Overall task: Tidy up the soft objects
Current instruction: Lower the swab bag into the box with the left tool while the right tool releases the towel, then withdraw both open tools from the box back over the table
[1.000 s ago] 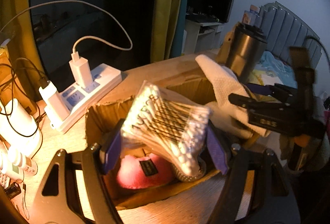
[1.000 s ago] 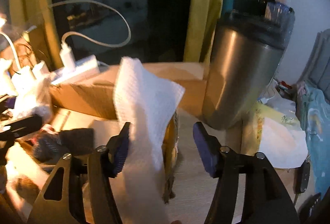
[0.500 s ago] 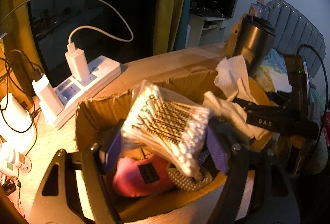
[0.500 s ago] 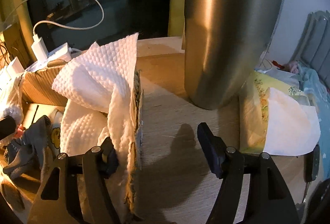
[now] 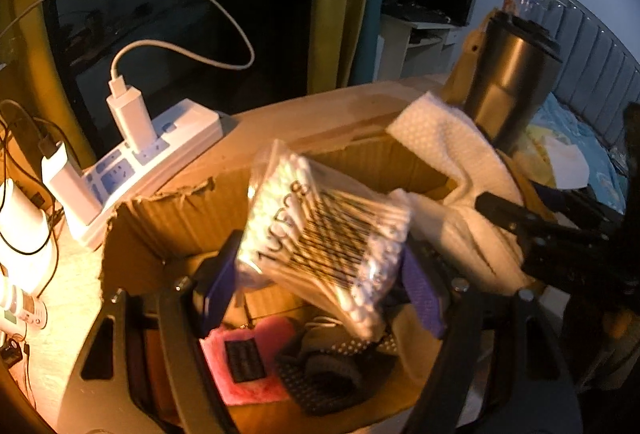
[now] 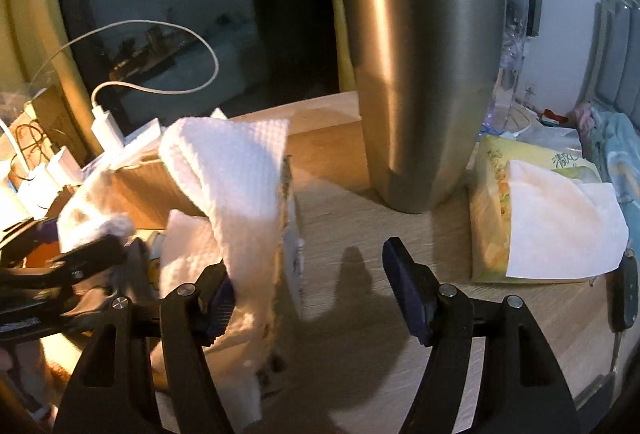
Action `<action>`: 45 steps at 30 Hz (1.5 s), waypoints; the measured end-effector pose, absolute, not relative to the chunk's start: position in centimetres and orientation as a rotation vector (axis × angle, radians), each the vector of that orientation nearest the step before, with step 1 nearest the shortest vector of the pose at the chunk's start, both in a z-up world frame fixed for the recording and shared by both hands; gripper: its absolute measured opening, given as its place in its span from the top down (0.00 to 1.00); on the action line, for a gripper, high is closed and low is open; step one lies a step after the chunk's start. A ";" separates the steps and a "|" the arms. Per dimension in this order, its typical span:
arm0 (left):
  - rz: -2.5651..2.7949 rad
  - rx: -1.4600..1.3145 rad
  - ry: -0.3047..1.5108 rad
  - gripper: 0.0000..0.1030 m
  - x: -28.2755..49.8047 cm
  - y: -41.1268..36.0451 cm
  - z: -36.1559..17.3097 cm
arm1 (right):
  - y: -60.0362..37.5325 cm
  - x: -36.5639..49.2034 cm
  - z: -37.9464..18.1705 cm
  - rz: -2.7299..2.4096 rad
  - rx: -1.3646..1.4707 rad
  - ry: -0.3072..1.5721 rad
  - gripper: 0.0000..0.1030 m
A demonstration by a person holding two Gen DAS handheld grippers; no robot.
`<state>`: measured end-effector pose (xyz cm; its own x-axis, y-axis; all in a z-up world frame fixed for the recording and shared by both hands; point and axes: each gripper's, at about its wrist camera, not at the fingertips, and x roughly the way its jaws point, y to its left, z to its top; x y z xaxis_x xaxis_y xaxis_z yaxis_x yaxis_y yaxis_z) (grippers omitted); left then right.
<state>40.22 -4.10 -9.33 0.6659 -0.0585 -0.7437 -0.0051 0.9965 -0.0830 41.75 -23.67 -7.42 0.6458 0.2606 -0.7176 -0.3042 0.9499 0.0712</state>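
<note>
The left hand-held gripper (image 5: pixel 320 274) hangs over the open cardboard box (image 5: pixel 168 210) on the table (image 6: pixel 360 210); its jaws are opening, yet its pads still press the bag of cotton swabs (image 5: pixel 324 234) between them; below lie a pink pouch (image 5: pixel 256 358) and dark cloth; the right hand-held gripper (image 6: pixel 308 290) stands open, its left pad touching the white paper towel (image 6: pixel 240 174) draped over the box's side wall; a steel tumbler (image 6: pixel 424 90) stands just beyond.
</note>
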 end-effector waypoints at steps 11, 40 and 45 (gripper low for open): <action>0.021 -0.072 0.880 0.25 38.8 -4.4 -8.1 | -24.1 40.6 -6.1 0.328 -0.047 0.768 0.31; -0.002 -0.157 0.809 0.23 35.3 -2.2 -4.8 | -25.0 40.4 -4.5 0.489 0.131 0.667 0.28; -0.005 -0.161 0.787 0.23 34.5 -1.4 -4.6 | -25.2 43.7 -6.9 0.400 0.159 0.814 0.28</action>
<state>34.46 -1.35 -4.56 0.7069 -0.0645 -0.7043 -0.0553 0.9877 -0.1460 43.68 -25.22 -6.87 0.6165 0.4063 -0.6744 -0.2860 0.9136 0.2890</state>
